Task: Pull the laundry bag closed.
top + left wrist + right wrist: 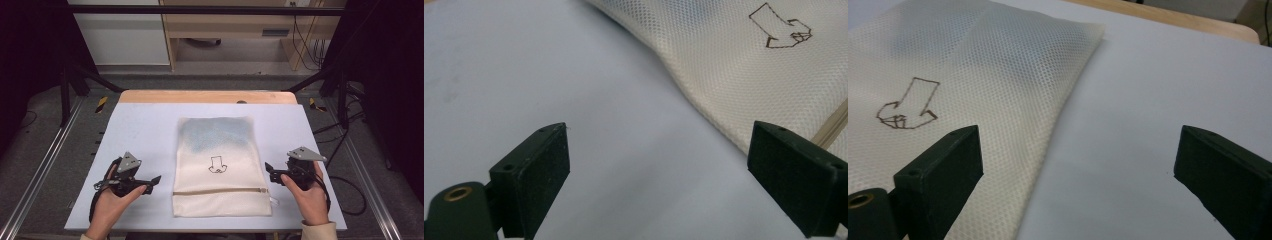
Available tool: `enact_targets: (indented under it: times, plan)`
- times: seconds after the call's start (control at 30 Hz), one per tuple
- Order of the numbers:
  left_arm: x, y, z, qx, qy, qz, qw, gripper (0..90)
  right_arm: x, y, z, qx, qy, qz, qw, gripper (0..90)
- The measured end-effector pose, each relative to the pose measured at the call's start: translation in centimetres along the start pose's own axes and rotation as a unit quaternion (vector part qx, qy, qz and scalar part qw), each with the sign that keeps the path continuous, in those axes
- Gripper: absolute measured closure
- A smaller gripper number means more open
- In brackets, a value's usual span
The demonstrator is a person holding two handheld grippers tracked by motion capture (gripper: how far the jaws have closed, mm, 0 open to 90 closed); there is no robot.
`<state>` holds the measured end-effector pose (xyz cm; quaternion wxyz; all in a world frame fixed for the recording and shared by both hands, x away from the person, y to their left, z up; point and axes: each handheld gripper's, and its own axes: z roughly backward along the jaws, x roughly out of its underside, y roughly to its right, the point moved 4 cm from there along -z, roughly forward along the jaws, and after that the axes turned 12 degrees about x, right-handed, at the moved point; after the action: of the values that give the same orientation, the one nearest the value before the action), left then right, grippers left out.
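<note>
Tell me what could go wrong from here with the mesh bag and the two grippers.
The mesh bag lies flat on the table, so open jaws may skid over the fabric or pinch just the top layer. The left gripper and right gripper flank it, apart from it; uneven pulls could drag or bunch it. The zipper looks closed, and thin mesh beside it might snag.
</note>
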<state>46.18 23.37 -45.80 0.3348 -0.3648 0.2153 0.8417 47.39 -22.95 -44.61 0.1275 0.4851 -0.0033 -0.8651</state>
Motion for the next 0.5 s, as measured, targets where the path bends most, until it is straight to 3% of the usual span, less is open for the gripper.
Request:
enact_targets:
  times: [0.17, 0.23, 0.5]
  plan:
    - [0.6, -1.4, 1.3, -0.013, -0.036, 0.009, 0.9992, 10.9, 0.8, 1.8, 0.1, 0.047, -0.054, 0.005, 0.9975, 7.9]
    - [0.8, -2.1, 1.9, -0.023, -0.033, 0.017, 0.999, 11.1, 1.2, 2.5, 0.1, 0.05, -0.07, -0.004, 0.9963, 7.8]
    - [1.9, -5.0, 3.5, -0.047, -0.04, 0.048, 0.9969, 11.1, 2.4, 4.7, 0.2, 0.065, -0.089, -0.018, 0.9938, 8.3]
